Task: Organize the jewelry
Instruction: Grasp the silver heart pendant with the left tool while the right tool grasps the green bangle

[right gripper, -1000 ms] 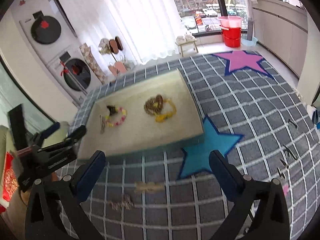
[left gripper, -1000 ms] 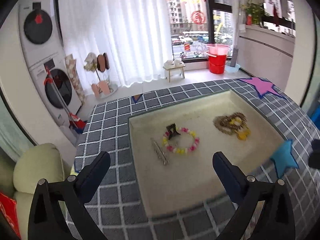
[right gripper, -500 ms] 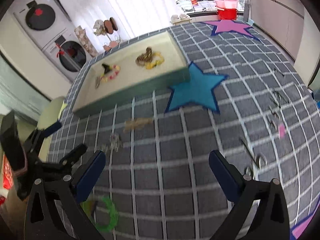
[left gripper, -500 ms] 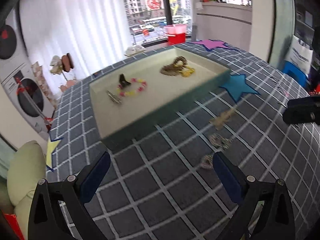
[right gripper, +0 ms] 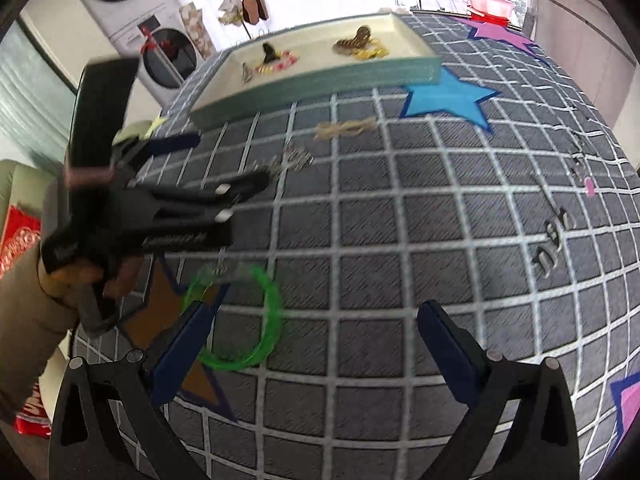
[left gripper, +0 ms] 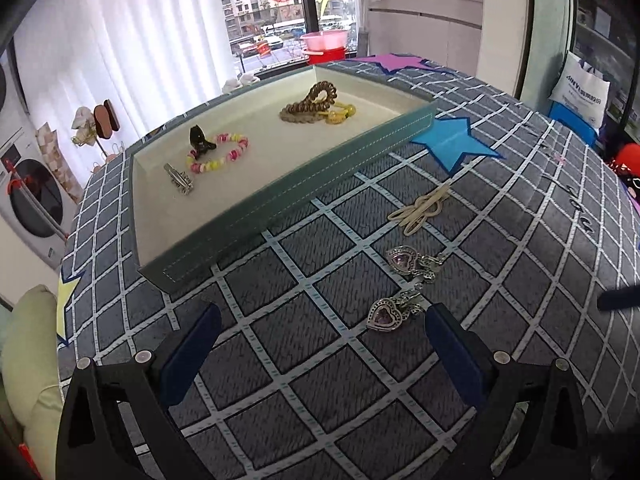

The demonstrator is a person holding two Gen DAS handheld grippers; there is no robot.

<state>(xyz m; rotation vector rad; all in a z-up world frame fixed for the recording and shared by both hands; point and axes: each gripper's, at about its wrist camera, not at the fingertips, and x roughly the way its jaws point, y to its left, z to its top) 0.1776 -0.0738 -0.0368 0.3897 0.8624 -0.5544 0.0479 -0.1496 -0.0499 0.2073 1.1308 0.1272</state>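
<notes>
Teal, stitched leatherette forms the wall of the shallow rectangular tray [left gripper: 304, 196], whose cream, matte lining carries a brown coiled hair tie [left gripper: 310, 106], a yellow beaded tie [left gripper: 340, 114], a pink-and-yellow bead bracelet [left gripper: 218, 154], a black claw clip [left gripper: 200, 140] and a silver metal hair clip [left gripper: 179, 178]. On the grey woven cloth with its white grid [left gripper: 300, 360], near the tray, lie a cream knotted elastic band [left gripper: 422, 210] and two silver heart-shaped pendants with violet stones [left gripper: 404, 286]; the nearer heart sits just inside the right finger of the left gripper [left gripper: 320, 354], whose blue-padded jaws stand spread with nothing pinched. The right gripper [right gripper: 312, 352] is wide too, its jaws closing slightly over bare cloth; a translucent green plastic bangle [right gripper: 240, 316] lies by its left finger, untouched. Small dark metal clips [right gripper: 552, 240] are scattered to the right. Blue [right gripper: 448, 96] and purple felt stars are sewn into the cloth. Behind, stacked white washing machines [right gripper: 160, 40], sheer white curtains [left gripper: 140, 40] and a window onto apartment blocks.
</notes>
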